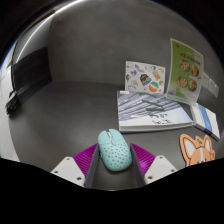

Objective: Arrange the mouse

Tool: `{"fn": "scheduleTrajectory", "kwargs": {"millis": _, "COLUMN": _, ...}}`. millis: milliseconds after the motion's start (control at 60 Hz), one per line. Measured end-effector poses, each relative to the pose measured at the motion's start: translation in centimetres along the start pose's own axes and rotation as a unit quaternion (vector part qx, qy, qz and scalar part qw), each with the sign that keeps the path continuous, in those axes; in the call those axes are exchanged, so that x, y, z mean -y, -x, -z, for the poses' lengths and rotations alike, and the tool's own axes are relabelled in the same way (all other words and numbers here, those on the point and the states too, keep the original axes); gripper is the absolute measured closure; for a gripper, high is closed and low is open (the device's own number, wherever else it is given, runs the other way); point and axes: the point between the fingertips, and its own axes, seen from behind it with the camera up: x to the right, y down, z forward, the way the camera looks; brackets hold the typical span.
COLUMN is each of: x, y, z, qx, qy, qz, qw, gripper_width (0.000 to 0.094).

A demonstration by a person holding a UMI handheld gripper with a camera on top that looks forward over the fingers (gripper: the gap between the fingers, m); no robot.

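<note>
A pale mint-green mouse [113, 152] with small dark perforations sits between my gripper's [113, 150] two fingers, its nose pointing away from me. The magenta pads [80, 161] touch it on both sides near their tips, so the gripper is shut on the mouse. The dark grey desk [90, 90] lies under and beyond it. The mouse's rear end is hidden by the gripper body.
A stack of white papers or booklets [150, 112] lies just beyond the mouse to the right. Illustrated cards [146, 77] and a green leaflet [187, 66] stand behind it. An orange cartoon sticker [197, 150] lies at the right. A black device [25, 78] sits far left.
</note>
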Motion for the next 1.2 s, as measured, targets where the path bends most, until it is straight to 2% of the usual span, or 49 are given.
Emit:
{"fn": "scheduleTrajectory", "kwargs": {"millis": 50, "x": -0.1, "y": 0.1, "z": 0.0, "qx": -0.012, "qy": -0.007, "qz": 0.003, "qw": 1.0, "gripper_width": 0.0361}}
{"fn": "scheduleTrajectory", "kwargs": {"millis": 67, "x": -0.2, "y": 0.1, "z": 0.0, "qx": -0.017, "qy": -0.008, "qz": 0.003, "qw": 1.0, "gripper_width": 0.0345}}
{"fn": "scheduleTrajectory", "kwargs": {"millis": 83, "x": -0.3, "y": 0.2, "z": 0.1, "qx": -0.021, "qy": -0.007, "qz": 0.003, "qw": 1.0, "gripper_width": 0.0406}}
{"fn": "scheduleTrajectory", "kwargs": {"millis": 167, "x": -0.5, "y": 0.4, "z": 0.4, "qx": -0.041, "qy": -0.004, "qz": -0.002, "qw": 0.999, "gripper_width": 0.0478}}
{"fn": "scheduleTrajectory", "kwargs": {"millis": 300, "x": -0.7, "y": 3.1, "z": 2.3, "qx": -0.034, "qy": -0.009, "qz": -0.007, "qw": 0.999, "gripper_width": 0.0498}}
{"fn": "scheduleTrajectory", "kwargs": {"millis": 400, "x": 2.1, "y": 5.2, "z": 6.2, "qx": -0.019, "qy": -0.058, "qz": -0.016, "qw": 0.998, "gripper_width": 0.0497}}
{"fn": "scheduleTrajectory", "kwargs": {"millis": 500, "x": 7.6, "y": 3.5, "z": 12.3, "qx": -0.029, "qy": -0.133, "qz": -0.012, "qw": 0.991, "gripper_width": 0.05}}
{"fn": "scheduleTrajectory", "kwargs": {"millis": 600, "x": 12.0, "y": -3.2, "z": 18.5, "qx": -0.08, "qy": -0.191, "qz": -0.019, "qw": 0.978, "gripper_width": 0.0502}}
{"fn": "scheduleTrajectory", "kwargs": {"millis": 667, "x": 13.0, "y": -10.0, "z": 21.4, "qx": -0.131, "qy": -0.207, "qz": -0.025, "qw": 0.969, "gripper_width": 0.0504}}
{"fn": "scheduleTrajectory", "kwargs": {"millis": 767, "x": 9.8, "y": -20.1, "z": 21.8, "qx": -0.198, "qy": -0.181, "qz": -0.061, "qw": 0.961, "gripper_width": 0.0503}}
{"fn": "scheduleTrajectory", "kwargs": {"millis": 867, "x": 2.6, "y": -26.9, "z": 18.0, "qx": -0.223, "qy": -0.115, "qz": -0.107, "qw": 0.962, "gripper_width": 0.0504}}
{"fn": "scheduleTrajectory", "kwargs": {"millis": 950, "x": -2.8, "y": -29.5, "z": 14.1, "qx": -0.224, "qy": -0.053, "qz": -0.132, "qw": 0.964, "gripper_width": 0.0503}}
{"fn": "scheduleTrajectory", "kwargs": {"millis": 1000, "x": -4.6, "y": -30.0, "z": 12.2, "qx": -0.214, "qy": -0.032, "qz": -0.14, "qw": 0.966, "gripper_width": 0.0502}}
{"fn": "scheduleTrajectory", "kwargs": {"millis": 1083, "x": -6.5, "y": -30.1, "z": 10.4, "qx": -0.208, "qy": -0.014, "qz": -0.14, "qw": 0.968, "gripper_width": 0.05}}
{"fn": "scheduleTrajectory", "kwargs": {"millis": 1200, "x": -6.9, "y": -30.2, "z": 9.3, "qx": -0.203, "qy": -0.017, "qz": -0.128, "qw": 0.971, "gripper_width": 0.0499}}
